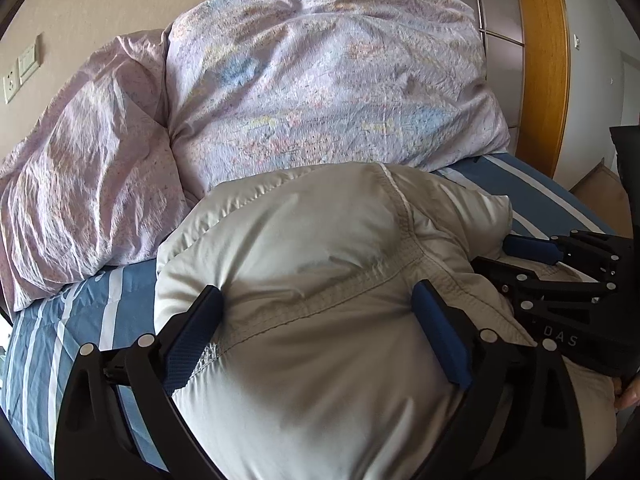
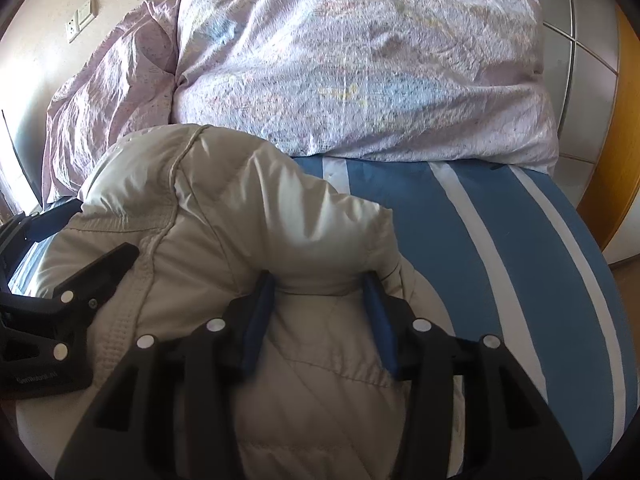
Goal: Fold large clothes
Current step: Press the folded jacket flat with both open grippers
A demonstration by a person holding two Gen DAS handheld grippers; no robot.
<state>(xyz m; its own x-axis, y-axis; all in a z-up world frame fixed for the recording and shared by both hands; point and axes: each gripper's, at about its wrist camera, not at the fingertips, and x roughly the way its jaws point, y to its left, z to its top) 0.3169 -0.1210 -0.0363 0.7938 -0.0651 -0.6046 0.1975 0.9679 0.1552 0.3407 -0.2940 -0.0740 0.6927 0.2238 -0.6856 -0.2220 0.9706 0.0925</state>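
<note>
1. A puffy, pale beige quilted jacket [image 1: 320, 280] lies bunched on the near part of a bed with a blue-and-white striped sheet [image 2: 500, 248].
2. The left gripper [image 1: 316, 316] stands wide, its blue pads straddling the jacket's bulk.
3. The right gripper [image 2: 320, 300] pinches a padded fold (a sleeve, perhaps).
4. Beyond lie lilac floral-print pillows [image 1: 320, 92].

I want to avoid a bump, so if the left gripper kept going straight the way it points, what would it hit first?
Most likely the puffy beige jacket, which already bulges between the left gripper's wide-open blue pads. Beyond it lies the lilac duvet, though depth is hard to judge here.
</note>
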